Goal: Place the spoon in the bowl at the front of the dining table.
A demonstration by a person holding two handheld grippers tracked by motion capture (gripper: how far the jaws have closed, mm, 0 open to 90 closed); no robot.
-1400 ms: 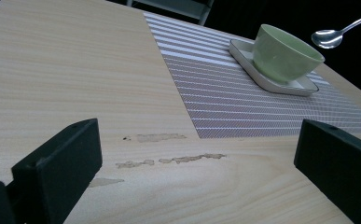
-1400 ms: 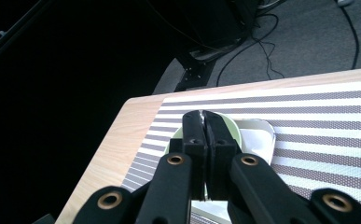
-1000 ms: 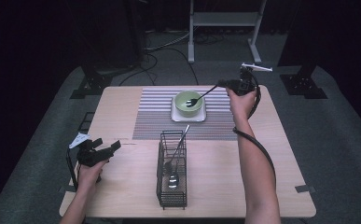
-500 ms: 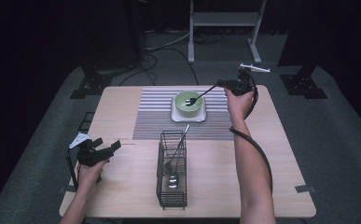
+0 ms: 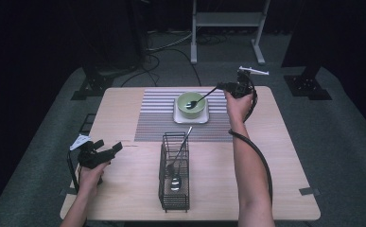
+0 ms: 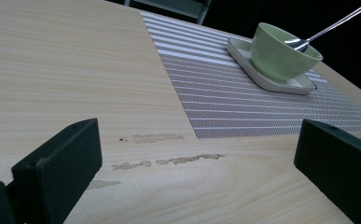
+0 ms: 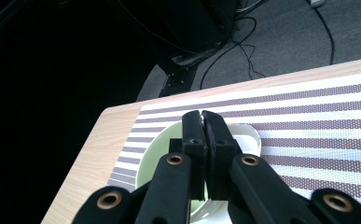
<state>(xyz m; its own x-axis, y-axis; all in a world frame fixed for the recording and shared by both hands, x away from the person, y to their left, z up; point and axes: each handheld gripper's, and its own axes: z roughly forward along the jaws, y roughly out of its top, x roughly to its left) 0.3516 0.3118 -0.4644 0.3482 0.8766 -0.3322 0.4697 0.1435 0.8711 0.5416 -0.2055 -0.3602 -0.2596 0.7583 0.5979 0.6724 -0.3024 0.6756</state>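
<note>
A pale green bowl (image 5: 191, 105) stands on a small white square plate (image 5: 204, 118) on the striped placemat (image 5: 157, 113). My right gripper (image 5: 222, 86) hovers just right of the bowl, shut on the handle of a metal spoon (image 5: 203, 96). The spoon slants down so that its head lies inside the bowl. In the right gripper view the right gripper (image 7: 201, 116) has its jaws pressed together above the bowl (image 7: 150, 163). My left gripper (image 5: 110, 150) rests at the table's front left with its jaws wide apart. In the left gripper view, bare wood lies inside the left gripper (image 6: 197, 154), with the bowl (image 6: 276, 56) and spoon (image 6: 327, 30) far off.
A black wire basket (image 5: 175, 175) stands at the front centre of the wooden table (image 5: 275, 156), with a spoon (image 5: 175, 182) lying in it and a long utensil handle (image 5: 186, 137) sticking up. A thick cable (image 5: 258, 161) trails along the right forearm.
My right hand has edged slightly left toward the bowl with the spoon still in its grip. The left gripper has stayed where it was.
</note>
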